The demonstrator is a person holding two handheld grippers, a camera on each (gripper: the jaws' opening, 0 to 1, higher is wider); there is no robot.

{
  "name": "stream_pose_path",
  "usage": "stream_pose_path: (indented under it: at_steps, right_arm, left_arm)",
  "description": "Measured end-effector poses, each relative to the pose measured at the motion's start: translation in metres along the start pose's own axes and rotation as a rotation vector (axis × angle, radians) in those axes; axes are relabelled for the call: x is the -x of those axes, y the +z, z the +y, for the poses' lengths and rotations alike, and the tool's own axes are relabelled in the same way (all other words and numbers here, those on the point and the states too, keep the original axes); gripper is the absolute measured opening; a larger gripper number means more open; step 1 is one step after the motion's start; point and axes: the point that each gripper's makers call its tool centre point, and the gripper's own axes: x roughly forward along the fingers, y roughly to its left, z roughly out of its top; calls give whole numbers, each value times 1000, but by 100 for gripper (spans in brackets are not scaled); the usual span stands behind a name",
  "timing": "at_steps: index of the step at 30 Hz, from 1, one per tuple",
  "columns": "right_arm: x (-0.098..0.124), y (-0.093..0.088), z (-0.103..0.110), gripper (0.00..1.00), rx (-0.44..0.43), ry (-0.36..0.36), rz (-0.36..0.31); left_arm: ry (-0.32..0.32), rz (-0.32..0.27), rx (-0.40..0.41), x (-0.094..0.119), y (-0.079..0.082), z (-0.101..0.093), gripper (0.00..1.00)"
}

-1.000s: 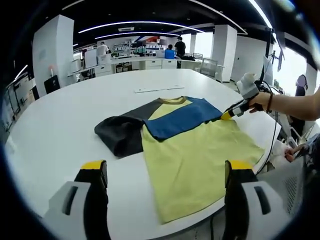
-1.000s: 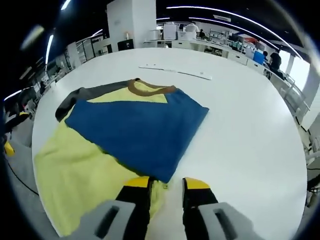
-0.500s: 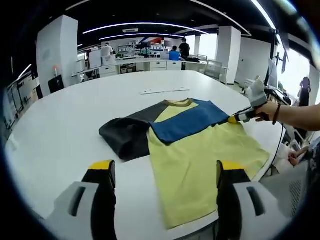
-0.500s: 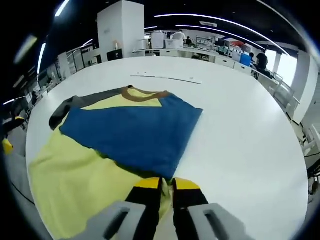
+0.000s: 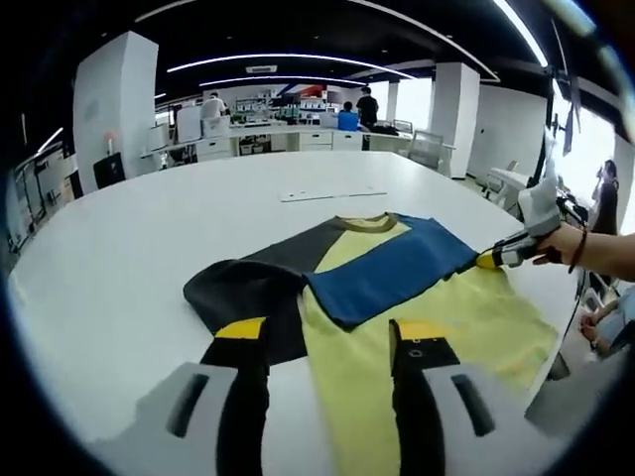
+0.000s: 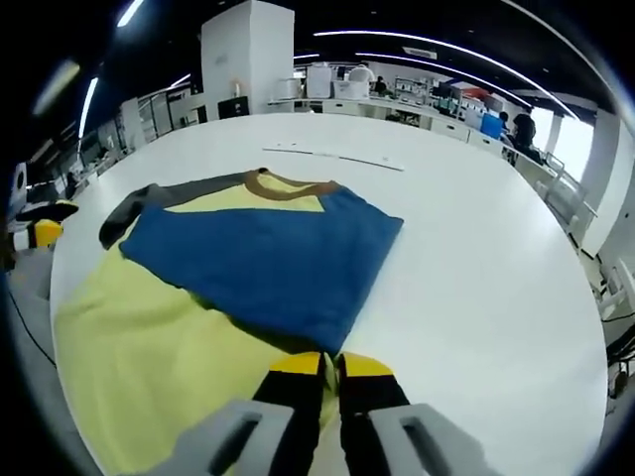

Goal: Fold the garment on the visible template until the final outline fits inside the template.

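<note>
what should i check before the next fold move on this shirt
1. Right tool shut on the shirt hem: ok, jaws nearly closed at the edge under the blue sleeve.
2. Left tool holding cloth: not ok, open above the dark sleeve.
3. Blue sleeve folded in flat: ok.
4. Dark sleeve folded in: not ok, it spreads outward.
5. Template outline: cannot tell.
6. Shirt fully on the table: cannot tell.

I work at a broad white table in an open-plan lab or office hall. White pillars rise to a dark ceiling crossed by curved light strips. Behind me, benches crowded with equipment line the back wall, where people sit and stand; windows glow on one side.
</note>
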Motion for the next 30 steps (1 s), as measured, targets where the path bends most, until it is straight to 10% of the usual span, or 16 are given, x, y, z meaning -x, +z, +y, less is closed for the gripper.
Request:
stream_pose_path:
  at_steps: [15, 30]
  right_arm:
    - [3, -2, 0, 0, -25, 23, -12]
    - [2, 0, -1, 0, 4, -2, 6]
  left_arm:
    - [-1, 53, 0, -78, -16, 19, 22]
    - [-2, 43, -2, -102, -23, 21, 0]
